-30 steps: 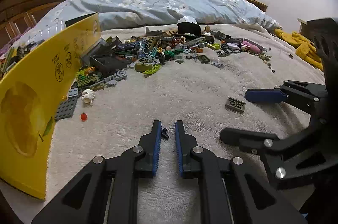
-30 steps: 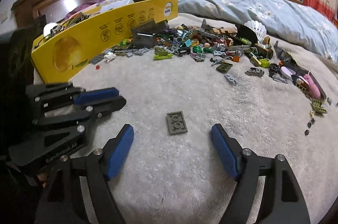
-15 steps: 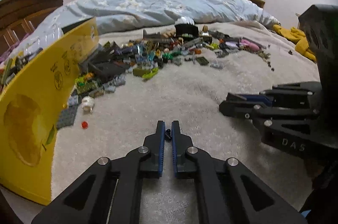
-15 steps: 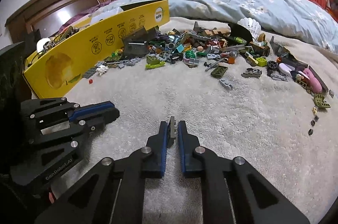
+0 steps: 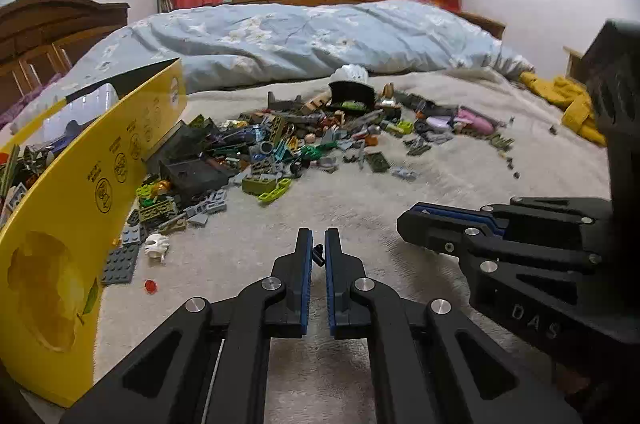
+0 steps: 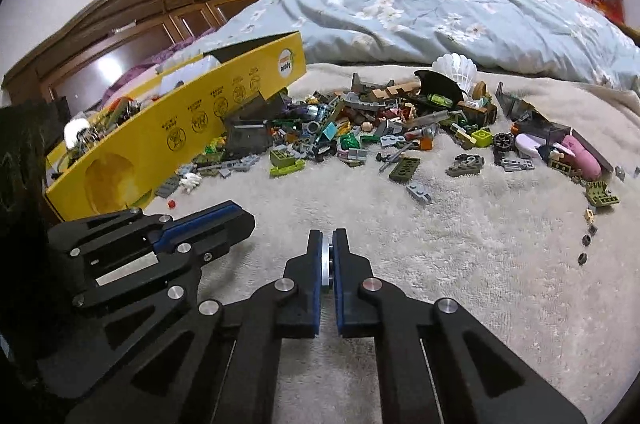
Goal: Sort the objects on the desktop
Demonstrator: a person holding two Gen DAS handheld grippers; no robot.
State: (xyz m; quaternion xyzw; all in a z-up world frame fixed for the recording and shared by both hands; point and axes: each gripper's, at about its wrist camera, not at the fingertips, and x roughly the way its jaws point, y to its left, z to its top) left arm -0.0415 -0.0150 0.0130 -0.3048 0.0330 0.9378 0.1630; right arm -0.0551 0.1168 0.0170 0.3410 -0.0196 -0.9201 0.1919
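The box (image 6: 172, 140) is yellow with black round signs; beside it, the blanket (image 6: 460, 244) is beige, and the quilt (image 6: 440, 20) light blue with white flowers.

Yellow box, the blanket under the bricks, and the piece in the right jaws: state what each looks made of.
Yellow box: likely printed cardboard, slightly glossy, with a thin bowed wall. Blanket: soft fleece or terry-like fabric, with a matte nubbly pile. Grey plate pinched in the right gripper: seemingly hard moulded plastic, smooth, seen thin and edge-on.
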